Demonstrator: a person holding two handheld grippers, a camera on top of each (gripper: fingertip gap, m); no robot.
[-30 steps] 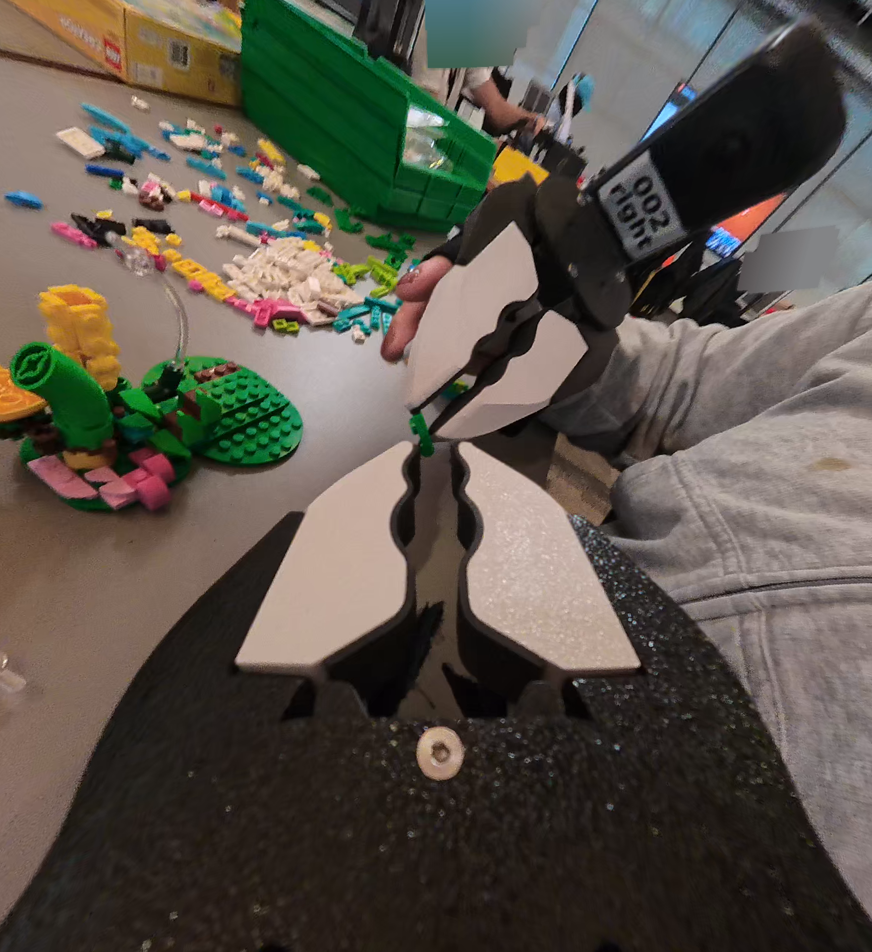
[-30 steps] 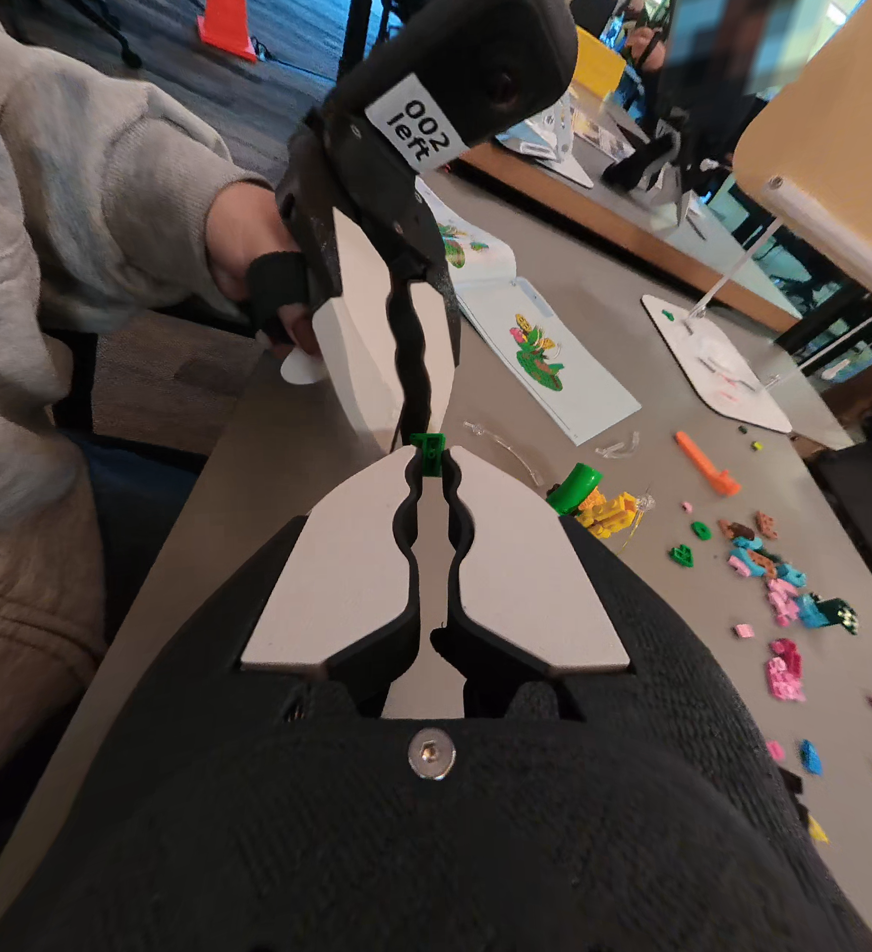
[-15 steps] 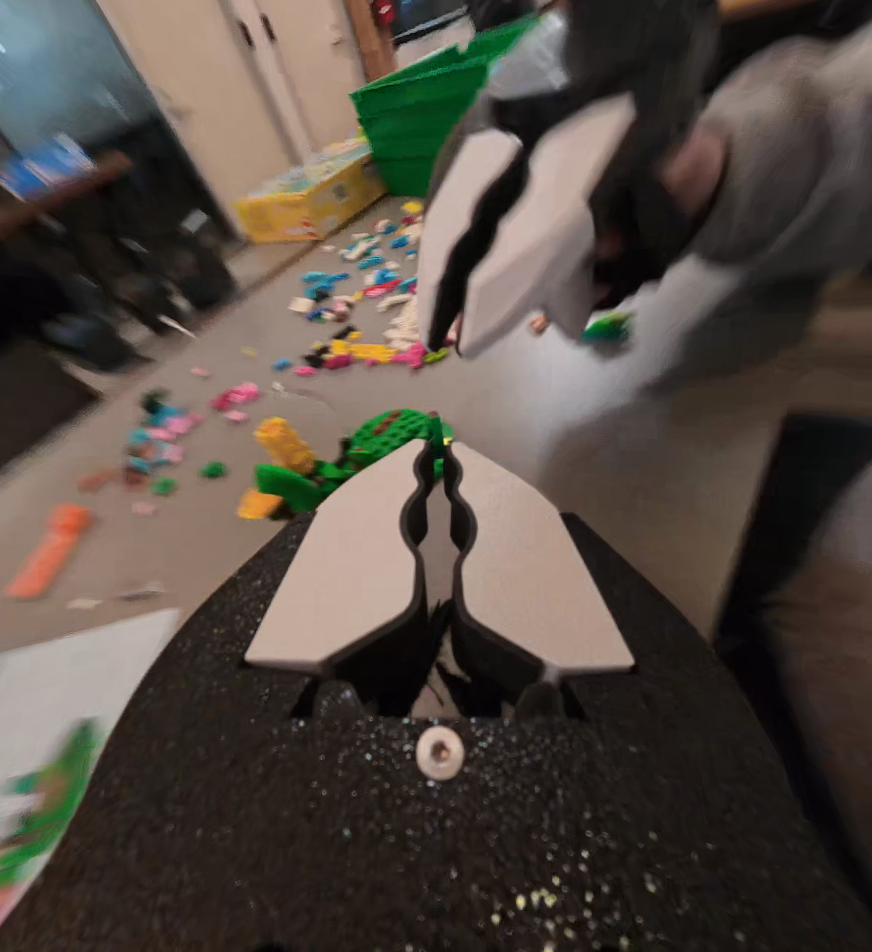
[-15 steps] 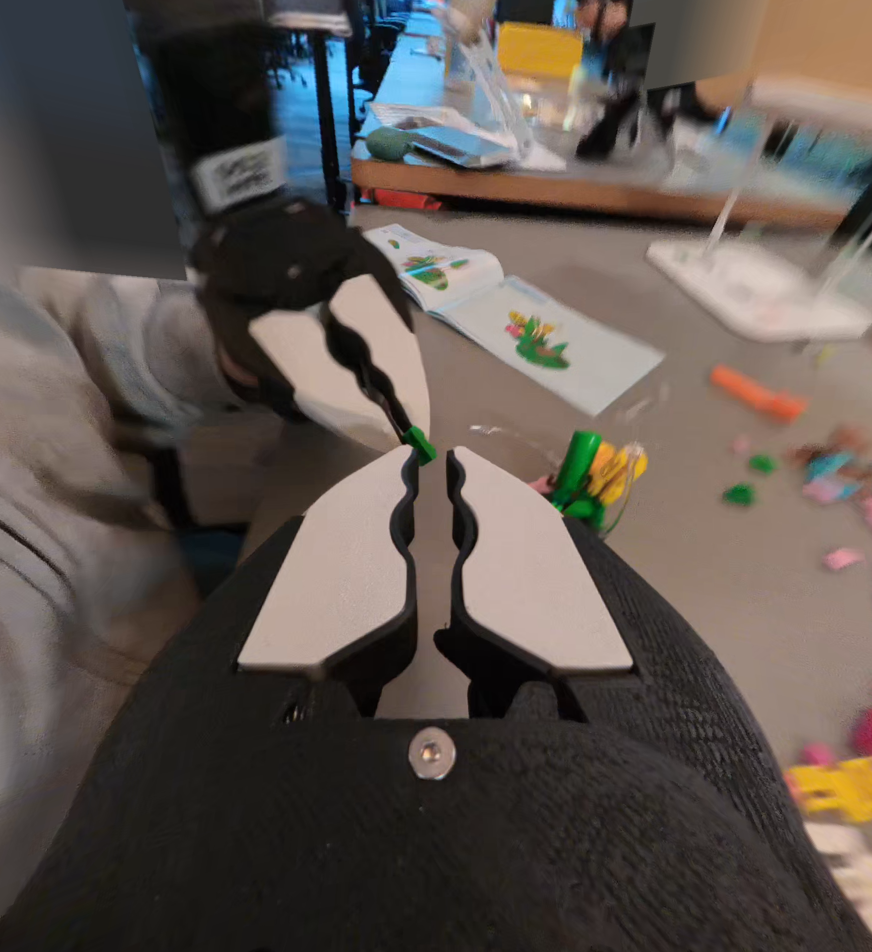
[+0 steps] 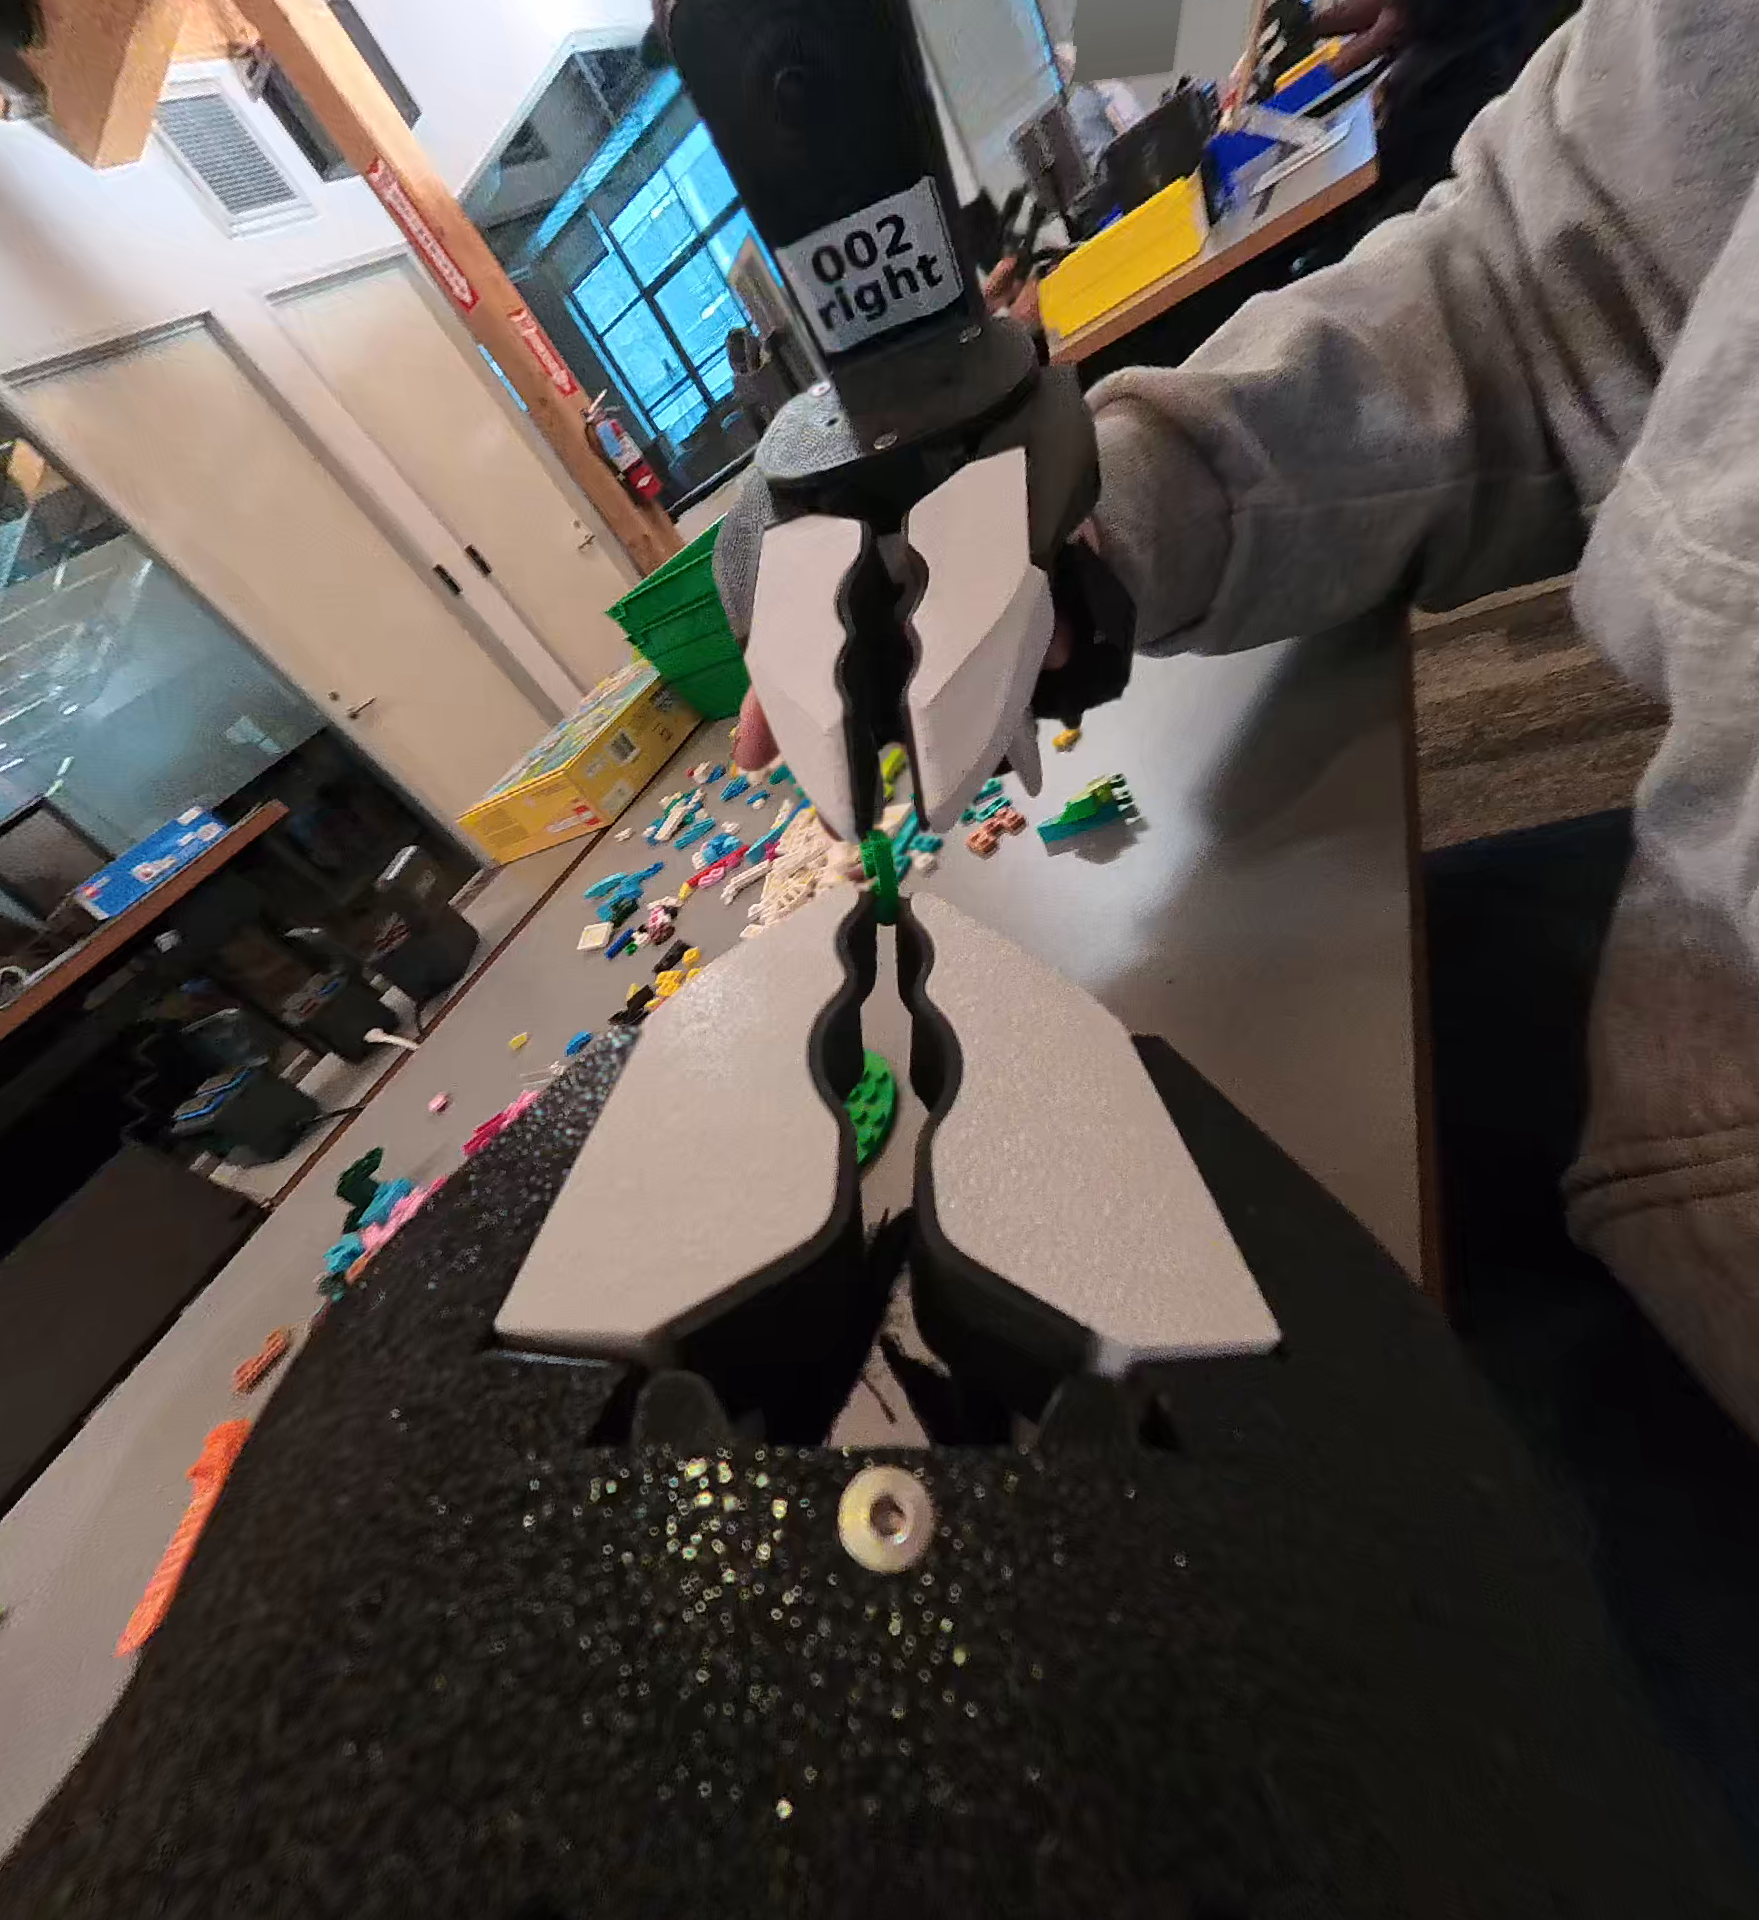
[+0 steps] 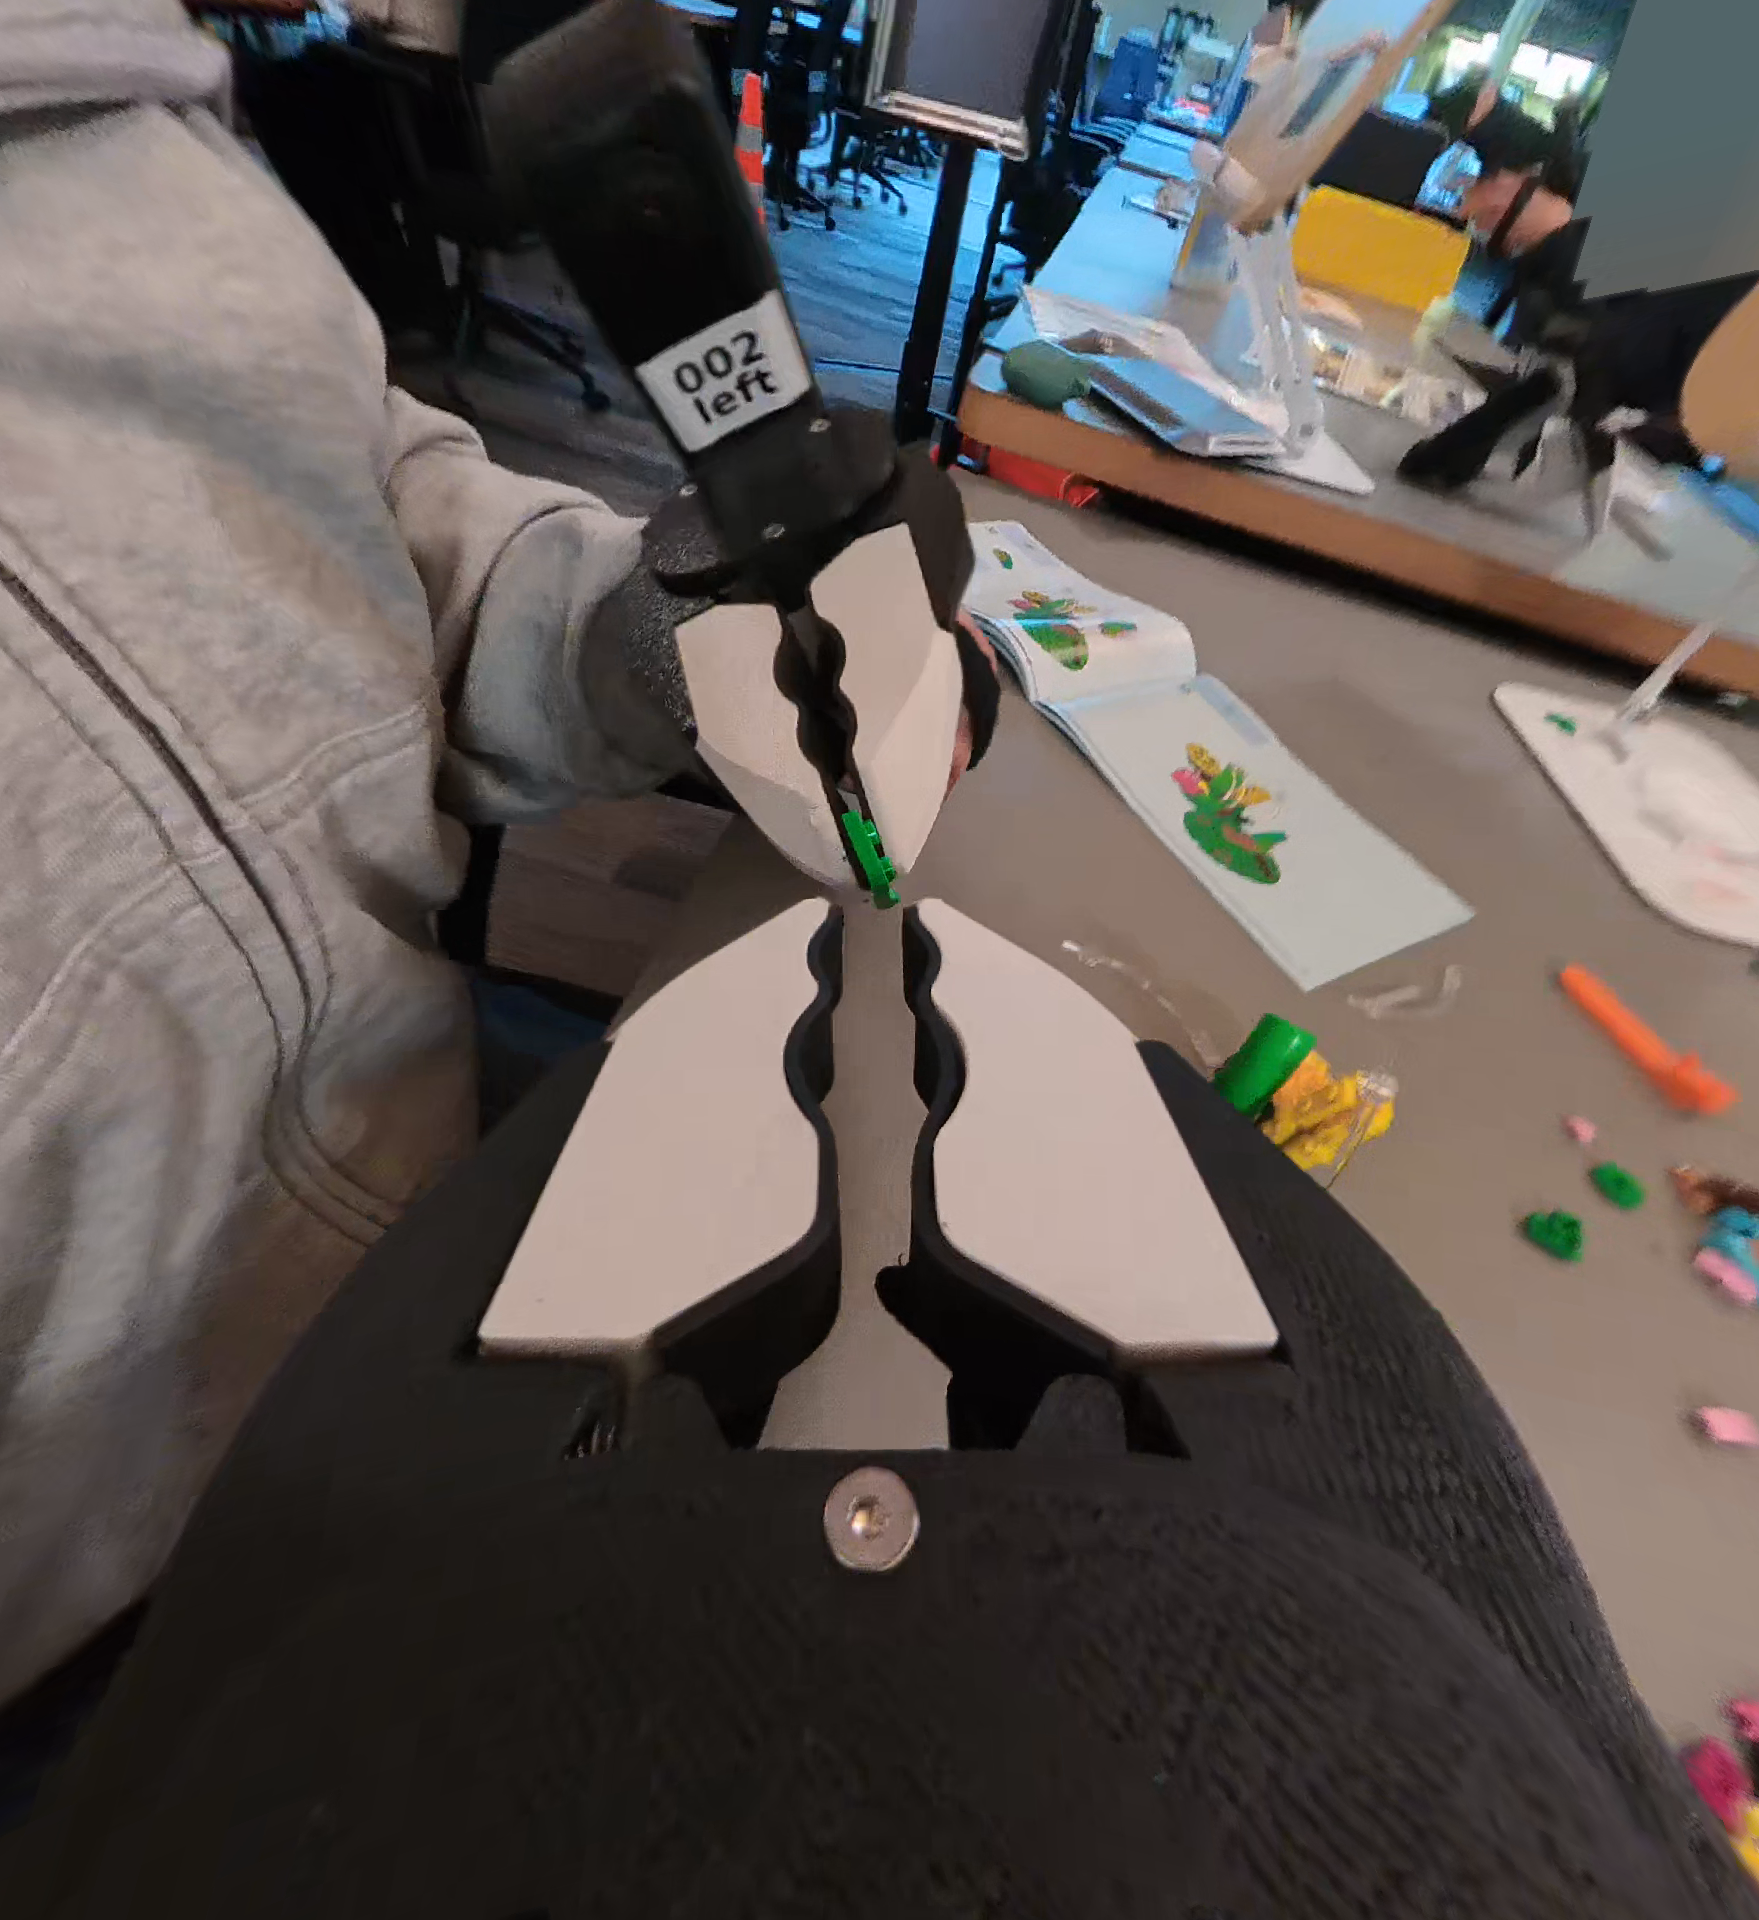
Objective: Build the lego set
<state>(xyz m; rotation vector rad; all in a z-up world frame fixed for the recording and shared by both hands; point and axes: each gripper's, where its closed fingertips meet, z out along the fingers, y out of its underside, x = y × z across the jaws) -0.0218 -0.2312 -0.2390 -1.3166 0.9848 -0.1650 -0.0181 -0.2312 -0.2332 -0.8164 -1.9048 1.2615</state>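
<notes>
LEFT GRIPPER (image 5: 880,914): centre of the frame, jaws clenched on a small green brick (image 5: 881,878), which sticks out past the tips.
RIGHT GRIPPER (image 6: 870,914): jaws slightly parted and bare, tips just beside the green brick.
TABLE (image 5: 1218,935): grey, with loose coloured bricks (image 5: 740,862) scattered at mid-left.
BOOKLET (image 6: 1218,790): open, right of centre in the right wrist view.
BUILT MODEL (image 6: 1290,1091): green and yellow, beside the right gripper.

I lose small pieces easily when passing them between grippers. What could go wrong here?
1. The left gripper pinches the green piece only at its fingertips, in mid-air; a slip would likely drop it onto the table or off its near edge.
2. The right gripper is open just below the piece, fingers apart; closing off-centre might knock it loose.
</notes>
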